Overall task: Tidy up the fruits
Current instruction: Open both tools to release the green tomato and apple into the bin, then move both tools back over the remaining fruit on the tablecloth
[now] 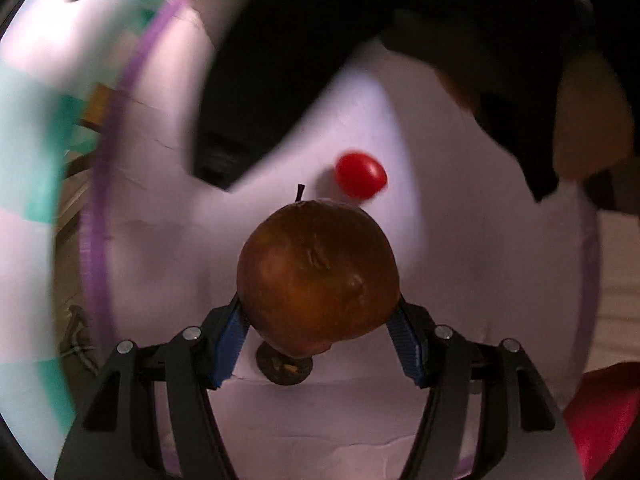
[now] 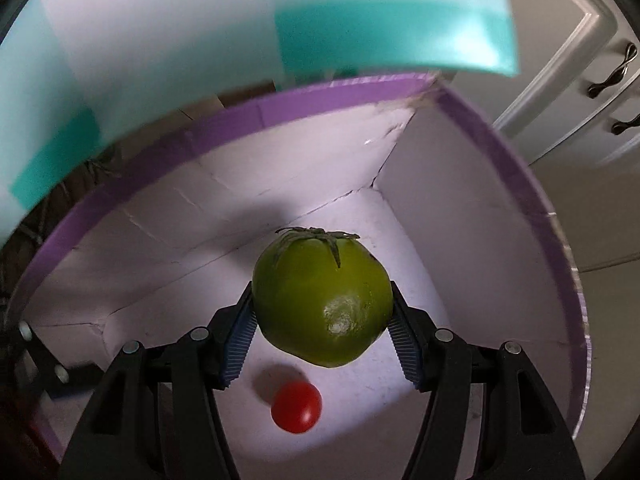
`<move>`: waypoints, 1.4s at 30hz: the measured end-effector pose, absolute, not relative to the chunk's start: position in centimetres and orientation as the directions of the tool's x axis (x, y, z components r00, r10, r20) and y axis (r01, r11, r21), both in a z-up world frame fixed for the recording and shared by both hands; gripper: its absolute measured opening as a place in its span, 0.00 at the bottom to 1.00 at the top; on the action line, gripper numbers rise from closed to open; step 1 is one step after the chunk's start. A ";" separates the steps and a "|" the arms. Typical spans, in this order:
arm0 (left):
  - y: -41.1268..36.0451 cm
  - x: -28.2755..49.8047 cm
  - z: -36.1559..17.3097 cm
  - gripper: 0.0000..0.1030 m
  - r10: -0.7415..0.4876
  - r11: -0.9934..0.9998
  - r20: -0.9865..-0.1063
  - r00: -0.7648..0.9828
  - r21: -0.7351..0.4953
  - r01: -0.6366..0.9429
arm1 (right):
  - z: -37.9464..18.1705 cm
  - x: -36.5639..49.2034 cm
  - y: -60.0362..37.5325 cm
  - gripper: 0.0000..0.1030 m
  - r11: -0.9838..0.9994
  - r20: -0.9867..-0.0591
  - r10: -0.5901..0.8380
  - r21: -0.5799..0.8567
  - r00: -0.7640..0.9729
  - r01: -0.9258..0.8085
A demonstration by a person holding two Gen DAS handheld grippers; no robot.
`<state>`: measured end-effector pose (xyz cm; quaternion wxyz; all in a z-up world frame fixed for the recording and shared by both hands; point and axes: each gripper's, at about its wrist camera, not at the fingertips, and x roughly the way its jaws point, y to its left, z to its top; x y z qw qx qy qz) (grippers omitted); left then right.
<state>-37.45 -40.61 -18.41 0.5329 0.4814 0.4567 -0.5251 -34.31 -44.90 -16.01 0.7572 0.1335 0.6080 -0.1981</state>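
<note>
Here the left gripper (image 1: 320,340) pinches a brown fruit (image 1: 318,276) at its sides above the white box (image 1: 460,280); the right gripper (image 2: 322,336) pinches a green tomato (image 2: 322,300), the small red tomato (image 2: 296,407) near below. Both fruits seem round, smooth, probably bruisable: hold mid-sides, gently.

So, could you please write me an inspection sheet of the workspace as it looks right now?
Surface: white box floor inside a purple-rimmed box.
Job's things: round brown fruit with a stem; green tomato with a calyx; small red cherry tomato lying on the floor.
Clutter: small dark disc under the brown fruit.
Grippers: left tongs shut on the brown fruit; right tongs shut on the green tomato.
Cables: nothing seen.
Surroundings: teal-and-white checked sheet; pale cabinet doors with dark handles.
</note>
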 end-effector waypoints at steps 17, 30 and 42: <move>-39.9 -38.5 -20.0 0.71 -0.119 -0.041 -0.991 0.062 0.068 0.997 | -18.0 -36.0 -48.1 0.78 0.810 -0.979 -0.035 0.091 0.203 0.579; -26.1 -35.9 0.3 0.98 -0.769 0.291 -0.495 0.404 0.292 0.911 | -2.0 -41.7 -46.5 0.84 0.766 -0.808 -0.189 0.234 0.558 0.599; -4.7 -12.9 9.8 0.98 -0.418 0.897 -0.371 0.829 -0.025 0.441 | 9.4 -29.1 -29.4 0.85 0.957 -0.598 -0.036 0.209 0.800 0.200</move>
